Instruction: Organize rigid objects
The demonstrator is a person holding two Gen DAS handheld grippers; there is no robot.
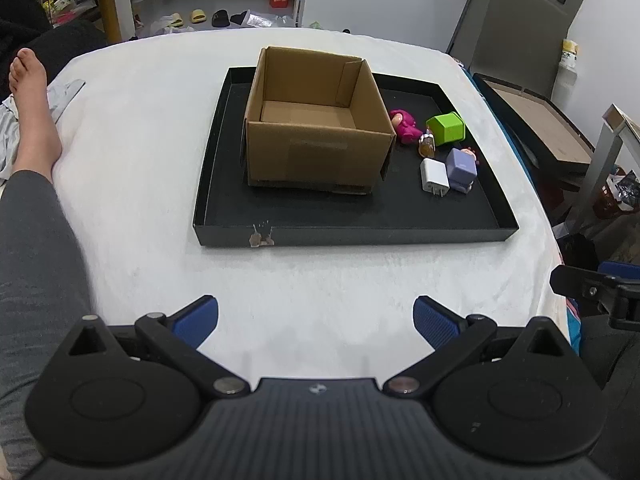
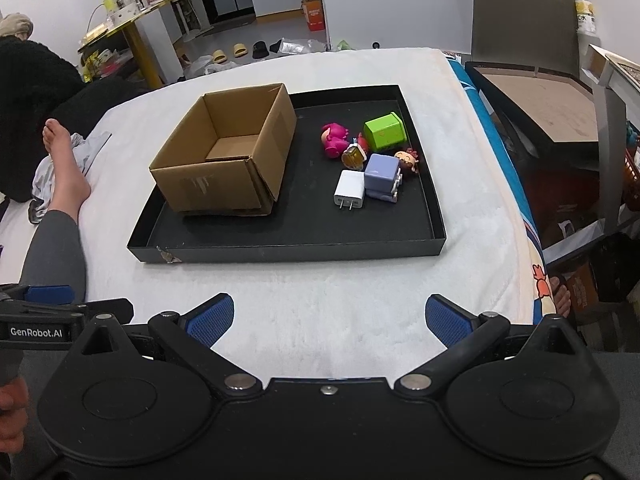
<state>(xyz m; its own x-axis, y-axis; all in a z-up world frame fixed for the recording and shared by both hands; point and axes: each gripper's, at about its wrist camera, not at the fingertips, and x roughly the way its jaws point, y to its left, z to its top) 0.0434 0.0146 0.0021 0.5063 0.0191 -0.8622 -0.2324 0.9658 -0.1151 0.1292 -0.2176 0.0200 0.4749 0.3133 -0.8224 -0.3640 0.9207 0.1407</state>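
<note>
Right wrist view: the cardboard box (image 2: 224, 152) is set open-topped in the black tray (image 2: 296, 254) to receive the toys (image 2: 382, 168) clustered beside it, apparently six. Both the right claw (image 2: 330, 318) and the left claw (image 1: 316, 320) are held wide apart, empty, over the bed.

Even indoor light, soft shadows, sharp centre; strong fisheye bending, dark vignette at corners

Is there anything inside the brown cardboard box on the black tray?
No, the brown cardboard box shows only its bare floor, while the small items lie beside it on the black tray.
</note>
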